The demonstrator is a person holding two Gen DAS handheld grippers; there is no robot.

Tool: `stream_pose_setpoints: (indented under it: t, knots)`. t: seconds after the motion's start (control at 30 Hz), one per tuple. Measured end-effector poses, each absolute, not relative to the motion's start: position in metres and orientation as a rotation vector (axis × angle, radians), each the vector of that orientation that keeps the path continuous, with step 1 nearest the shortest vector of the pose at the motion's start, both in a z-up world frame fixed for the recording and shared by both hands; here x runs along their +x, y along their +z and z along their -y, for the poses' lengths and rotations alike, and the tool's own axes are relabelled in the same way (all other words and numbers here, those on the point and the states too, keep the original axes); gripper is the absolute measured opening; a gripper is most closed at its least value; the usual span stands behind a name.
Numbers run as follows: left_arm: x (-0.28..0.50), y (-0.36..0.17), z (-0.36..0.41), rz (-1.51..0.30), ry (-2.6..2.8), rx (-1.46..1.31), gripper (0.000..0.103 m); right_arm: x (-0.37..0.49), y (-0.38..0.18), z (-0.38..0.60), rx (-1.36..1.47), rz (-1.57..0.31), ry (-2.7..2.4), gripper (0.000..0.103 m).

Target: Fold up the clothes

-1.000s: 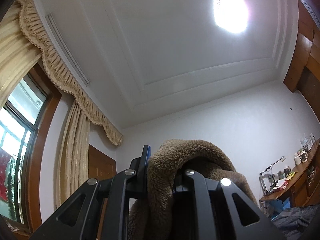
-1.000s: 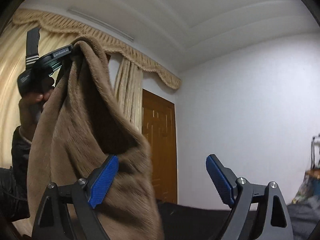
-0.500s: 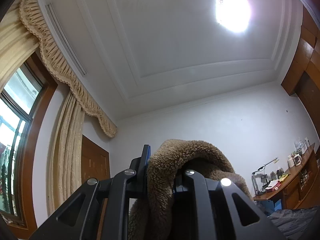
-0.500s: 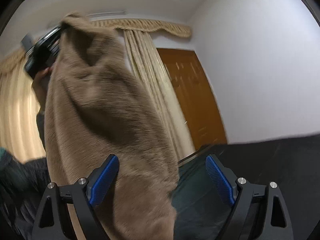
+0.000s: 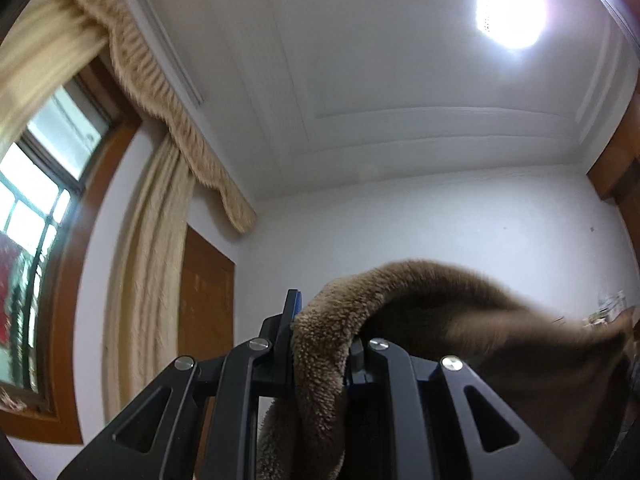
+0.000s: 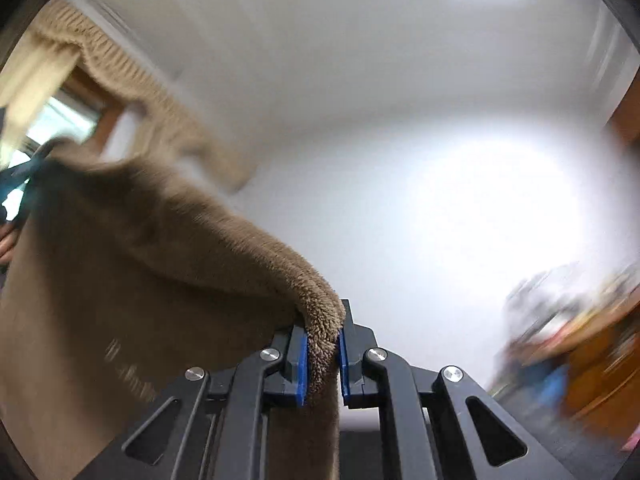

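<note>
A brown fleece garment (image 5: 440, 300) is held up in the air between both grippers. My left gripper (image 5: 322, 332) is shut on a thick fold of it, and the cloth stretches away to the right. In the right wrist view, my right gripper (image 6: 323, 344) is closing its jaws on another edge of the garment (image 6: 160, 260), with the blue pads (image 6: 301, 360) pressing the pile from both sides. From there the fabric spans up and left to the blurred left gripper (image 6: 24, 176), held by a hand (image 6: 6, 240). The garment's lower part is hidden.
Beige curtains (image 5: 148, 280) with a scalloped valance hang beside a window (image 5: 36, 208) on the left. A wooden door (image 5: 204, 300) stands next to them. A blurred wooden desk with clutter (image 6: 580, 340) is at the right. A ceiling light (image 5: 508, 8) glares above.
My right gripper went from wide open beside the hanging garment to shut on its edge and swung round. The cloth, which hung from the left gripper, now spans between both grippers.
</note>
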State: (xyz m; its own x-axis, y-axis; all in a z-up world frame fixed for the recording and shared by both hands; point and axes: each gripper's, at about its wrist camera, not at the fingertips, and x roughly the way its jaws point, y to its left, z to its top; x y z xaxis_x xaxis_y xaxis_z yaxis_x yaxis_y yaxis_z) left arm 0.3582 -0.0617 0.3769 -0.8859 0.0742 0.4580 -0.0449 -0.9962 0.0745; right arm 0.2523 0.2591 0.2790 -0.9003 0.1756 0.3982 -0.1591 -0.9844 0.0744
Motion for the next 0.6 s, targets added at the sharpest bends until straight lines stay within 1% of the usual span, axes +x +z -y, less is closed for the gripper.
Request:
stream_pose_setpoints:
  t: [0.13,0.23,0.47,0.6]
  knots:
    - [0.365,0.368,0.070,-0.103,2.977,0.771,0.023,0.302,0.320,-0.237,0.914,0.124,2.577,0.012]
    - [0.372,0.364,0.078,-0.082,2.954,0.785,0.025,0.319,0.339,-0.216,1.045,0.229,2.390,0.012]
    - [0.388,0.346,0.093,-0.062,2.925,0.827,0.026,0.331,0.351,-0.168,1.183,0.431,2.118,0.013]
    - [0.398,0.342,0.100,-0.064,2.924,0.908,0.031,0.320,0.354,-0.151,1.194,0.495,2.046,0.013]
